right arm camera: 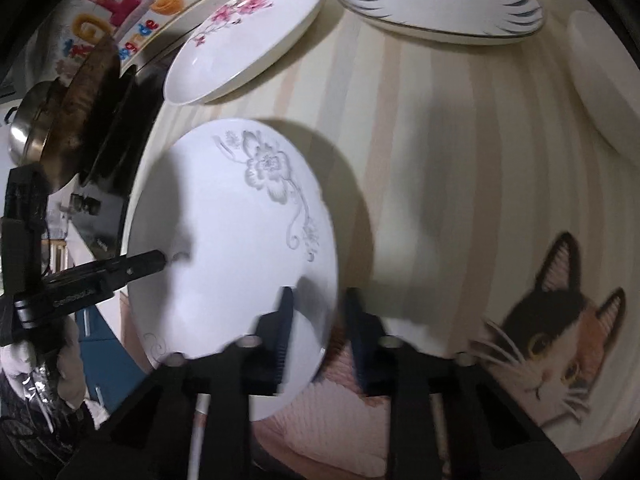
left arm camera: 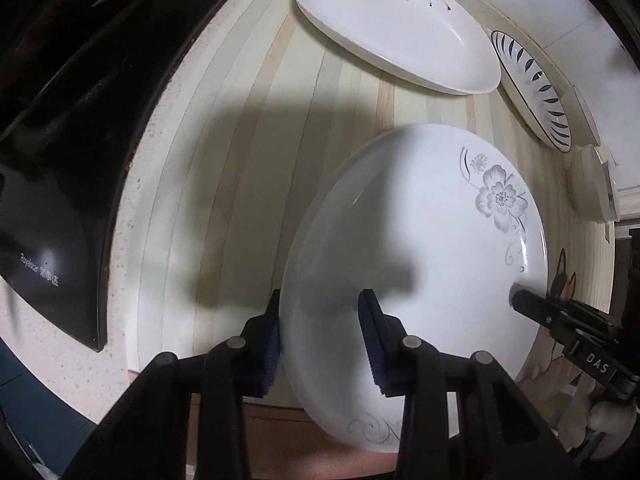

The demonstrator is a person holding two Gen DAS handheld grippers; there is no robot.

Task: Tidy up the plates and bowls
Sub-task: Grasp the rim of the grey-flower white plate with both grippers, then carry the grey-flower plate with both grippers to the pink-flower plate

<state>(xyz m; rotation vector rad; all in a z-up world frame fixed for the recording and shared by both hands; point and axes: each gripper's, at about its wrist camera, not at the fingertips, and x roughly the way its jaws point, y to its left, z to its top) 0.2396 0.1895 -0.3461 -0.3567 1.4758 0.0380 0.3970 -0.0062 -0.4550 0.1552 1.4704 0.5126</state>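
Observation:
A white plate with a grey flower print (left arm camera: 424, 264) sits over the striped mat, tilted; it also shows in the right wrist view (right arm camera: 232, 264). My left gripper (left arm camera: 320, 344) straddles its left rim, one finger outside and one over the plate, with a wide gap. My right gripper (right arm camera: 316, 336) straddles the opposite rim the same way, and its finger shows at the plate's right edge (left arm camera: 532, 304). Whether either grips the rim I cannot tell. A pink-flower oval plate (left arm camera: 392, 24) and a blue-leaf plate (left arm camera: 536, 92) lie beyond.
A black stove top (left arm camera: 60, 160) lies left of the mat. A white lidded dish (left arm camera: 592, 184) sits at the far right. A steel pot and a dark pan (right arm camera: 80, 108) stand on the stove. A cat picture (right arm camera: 560, 340) is printed on the mat.

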